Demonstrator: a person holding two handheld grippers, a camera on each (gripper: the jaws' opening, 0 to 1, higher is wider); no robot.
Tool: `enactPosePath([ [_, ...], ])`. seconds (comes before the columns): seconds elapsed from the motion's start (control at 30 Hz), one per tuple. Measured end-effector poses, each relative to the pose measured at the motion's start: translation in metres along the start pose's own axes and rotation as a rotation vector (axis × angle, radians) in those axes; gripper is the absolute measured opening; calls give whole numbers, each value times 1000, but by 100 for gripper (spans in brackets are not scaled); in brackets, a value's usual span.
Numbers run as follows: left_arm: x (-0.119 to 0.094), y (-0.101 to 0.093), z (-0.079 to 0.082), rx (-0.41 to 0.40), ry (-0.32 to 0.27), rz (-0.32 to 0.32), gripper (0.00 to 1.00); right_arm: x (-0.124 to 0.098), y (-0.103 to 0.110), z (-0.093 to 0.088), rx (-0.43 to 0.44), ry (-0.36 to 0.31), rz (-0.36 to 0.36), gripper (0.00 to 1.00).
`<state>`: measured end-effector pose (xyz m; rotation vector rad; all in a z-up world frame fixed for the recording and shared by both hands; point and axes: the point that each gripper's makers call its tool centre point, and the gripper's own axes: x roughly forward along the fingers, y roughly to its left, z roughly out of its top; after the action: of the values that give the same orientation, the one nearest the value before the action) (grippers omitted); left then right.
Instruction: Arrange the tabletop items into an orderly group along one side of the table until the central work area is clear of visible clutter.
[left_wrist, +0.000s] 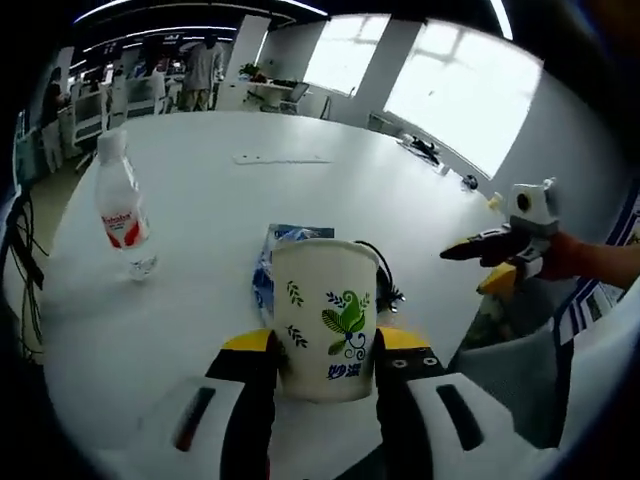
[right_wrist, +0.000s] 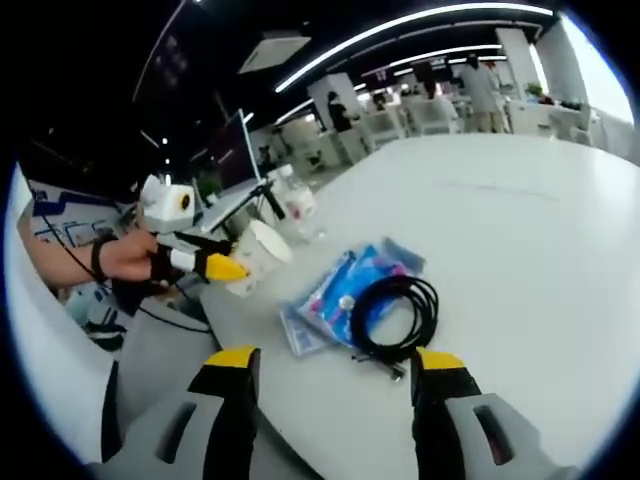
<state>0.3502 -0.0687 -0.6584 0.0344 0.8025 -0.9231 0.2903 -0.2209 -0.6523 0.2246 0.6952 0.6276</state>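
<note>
Cup (left_wrist: 326, 320) of pale paper, printed with green leaves and blue characters, stands between the left gripper's (left_wrist: 325, 352) yellow-tipped jaws, which pinch it from both sides near the close edge of the white surface (left_wrist: 220, 200). Just behind the cup in the left gripper view lie a blue plastic packet (left_wrist: 275, 240) and a coiled black cable (left_wrist: 385, 280), the cable's plug end poking out to the cup's right. Farther off to the left stands an upright clear water bottle (left_wrist: 122, 210) with a red and white label and a white cap, well apart from the cup. A flat pale strip (left_wrist: 282, 158) lies far back on the surface.

In the right gripper view the packet (right_wrist: 350, 295) lies flat with the cable (right_wrist: 395, 315) coiled partly on top of it, both just ahead of the right gripper (right_wrist: 338, 375), whose jaws are spread wide with nothing between them. Beyond the packet, the cup (right_wrist: 258, 255) shows held in the left gripper (right_wrist: 225, 268), a hand (right_wrist: 125, 258) behind it, with the bottle (right_wrist: 295, 200) near it. The right gripper (left_wrist: 480, 252) comes into the left gripper view from the right, over the surface's edge, held by a hand (left_wrist: 565, 255). People stand among desks far behind.
</note>
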Motion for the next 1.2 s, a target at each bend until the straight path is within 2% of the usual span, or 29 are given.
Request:
enactPosePath([
  [0.17, 2, -10, -1, 99, 27, -15, 37, 11, 15, 10, -5, -14, 52, 58],
  [0.3, 3, -20, -3, 174, 46, -35, 37, 18, 30, 8, -29, 7, 101, 54],
  [0.43, 5, -32, -8, 300, 80, -62, 37, 23, 41, 7, -40, 17, 136, 52],
  [0.57, 7, -44, -14, 384, 100, -85, 37, 28, 50, 6, -28, 17, 172, 49],
  [0.7, 8, -55, -17, 441, 109, -108, 37, 30, 62, 5, -31, 21, 213, 44],
  [0.8, 9, -61, -21, 512, 127, -124, 37, 31, 70, 4, -28, 21, 244, 42],
  [1.07, 11, -73, -24, 577, 135, -153, 38, 33, 82, 1, 2, 24, 299, 35],
  [1.13, 12, -76, -29, 667, 162, -169, 38, 34, 85, 1, 11, 20, 309, 34],
  [1.2, 13, -78, -31, 696, 170, -176, 38, 34, 88, 2, 24, 14, 321, 32],
])
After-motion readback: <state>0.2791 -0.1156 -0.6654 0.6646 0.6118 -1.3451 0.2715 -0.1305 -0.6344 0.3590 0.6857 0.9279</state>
